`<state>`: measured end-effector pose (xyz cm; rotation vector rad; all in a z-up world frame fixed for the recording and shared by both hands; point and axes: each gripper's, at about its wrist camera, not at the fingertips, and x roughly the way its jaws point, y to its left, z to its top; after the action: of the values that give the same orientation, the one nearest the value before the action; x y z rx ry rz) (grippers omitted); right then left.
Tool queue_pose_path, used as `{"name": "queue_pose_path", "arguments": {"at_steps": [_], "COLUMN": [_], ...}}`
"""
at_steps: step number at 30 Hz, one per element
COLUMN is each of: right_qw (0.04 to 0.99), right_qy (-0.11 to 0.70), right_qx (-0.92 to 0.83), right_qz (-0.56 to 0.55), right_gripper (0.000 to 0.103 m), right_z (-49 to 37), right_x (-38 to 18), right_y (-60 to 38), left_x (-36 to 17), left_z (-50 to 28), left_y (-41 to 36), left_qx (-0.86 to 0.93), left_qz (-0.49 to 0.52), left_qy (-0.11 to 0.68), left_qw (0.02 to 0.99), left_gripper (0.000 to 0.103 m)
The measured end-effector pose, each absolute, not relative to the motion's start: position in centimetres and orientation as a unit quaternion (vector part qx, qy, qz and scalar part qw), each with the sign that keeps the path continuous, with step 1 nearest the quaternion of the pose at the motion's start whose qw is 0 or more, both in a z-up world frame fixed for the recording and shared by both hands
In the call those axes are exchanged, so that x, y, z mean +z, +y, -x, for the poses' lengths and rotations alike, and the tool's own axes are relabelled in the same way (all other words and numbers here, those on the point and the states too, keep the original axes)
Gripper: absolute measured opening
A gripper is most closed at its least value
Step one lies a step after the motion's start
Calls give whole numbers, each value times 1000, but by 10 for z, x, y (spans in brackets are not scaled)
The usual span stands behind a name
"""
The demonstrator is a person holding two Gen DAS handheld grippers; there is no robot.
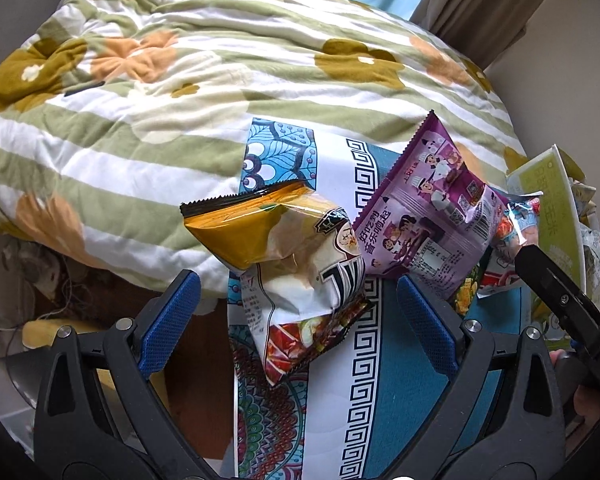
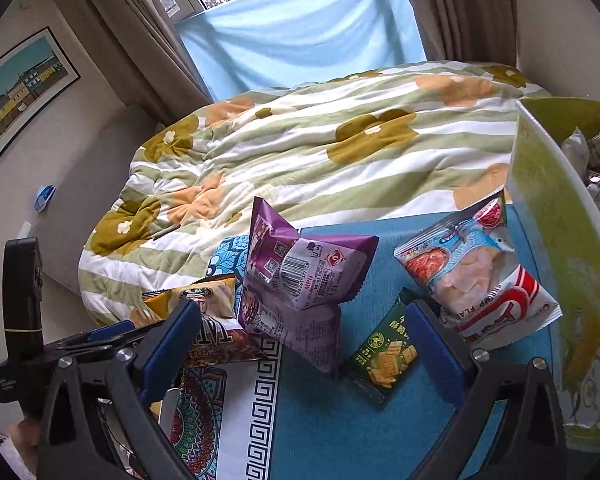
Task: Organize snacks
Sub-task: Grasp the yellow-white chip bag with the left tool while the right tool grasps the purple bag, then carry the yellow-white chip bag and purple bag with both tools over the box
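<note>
**Snack packets lying on a patterned cloth between two open grippers**

Two handheld grippers are hovering over a blue patterned cloth (image 2: 332, 420) spread beside a bed. A striped green and white quilt (image 1: 180, 92) with orange and mustard flowers is filling the background.

The left gripper (image 1: 298, 300) is standing with its blue-padded fingers spread wide and holding nothing. Between its fingers, a gold and white snack bag (image 1: 296, 264) is lying crumpled on the cloth. Just to its right, a purple snack bag (image 1: 428, 216) is leaning tilted, touching the gold one.

The right gripper (image 2: 300, 344) is also standing with its fingers spread apart, gripping nothing. In its view, the purple bag is sitting puffed up near the middle of the cloth. A small dark green cracker packet (image 2: 384, 354) is lying flat just beside it, close to the right finger. Farther right, a clear shrimp-flavour bag (image 2: 476, 276) with red and blue printing is resting against the wall of a light green box (image 2: 556, 240). More packets are sitting inside that box, though they are too crowded to tell apart.

A framed picture (image 2: 20, 92) of colourful houses is hanging on the wall at left, and brown curtains (image 2: 140, 36) are framing a window.
</note>
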<state>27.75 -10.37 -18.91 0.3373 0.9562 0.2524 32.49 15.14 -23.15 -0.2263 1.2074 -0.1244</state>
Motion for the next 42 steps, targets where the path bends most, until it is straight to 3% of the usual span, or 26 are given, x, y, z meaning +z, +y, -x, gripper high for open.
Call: {"name": "queue_pose_path", "arguments": {"at_steps": [6,9,16,30,33,34,42], "right_qw": [850,846,840,836,831,829,834], "right_qy": [479,485,491,495,501,505,501], "right_qx": [128,130,144,162,173,177,183], "right_qz": [-177,-181,-180,-173,-168,-165,-143], "right_gripper": [101,101,101,101,89,77,60], "right_z": [-301,-308,-317,-325,-329,-330,-322], "right_x": [-219,-229,-239,-249,-252,-254,-239], "right_y": [-98,-98,-94,-88,-85,-83,-80], "left_x": [-258,-266,-266,-256,-255,-254,-229], "left_z": [-343,-349,-353,-348,-346,-344,-331], "left_y": [150,148,143,137,138,138,131], "left_qx": [-58,-62,-62,-59,-58,-58,-64], "left_qz": [111,113,96,63,65,65,44], "left_qy": [577,584,580,571,572,572,560], "left_qw": [807,802,806,816,816,816,825], "left_gripper": [97,83,69,67,67,67,67]}}
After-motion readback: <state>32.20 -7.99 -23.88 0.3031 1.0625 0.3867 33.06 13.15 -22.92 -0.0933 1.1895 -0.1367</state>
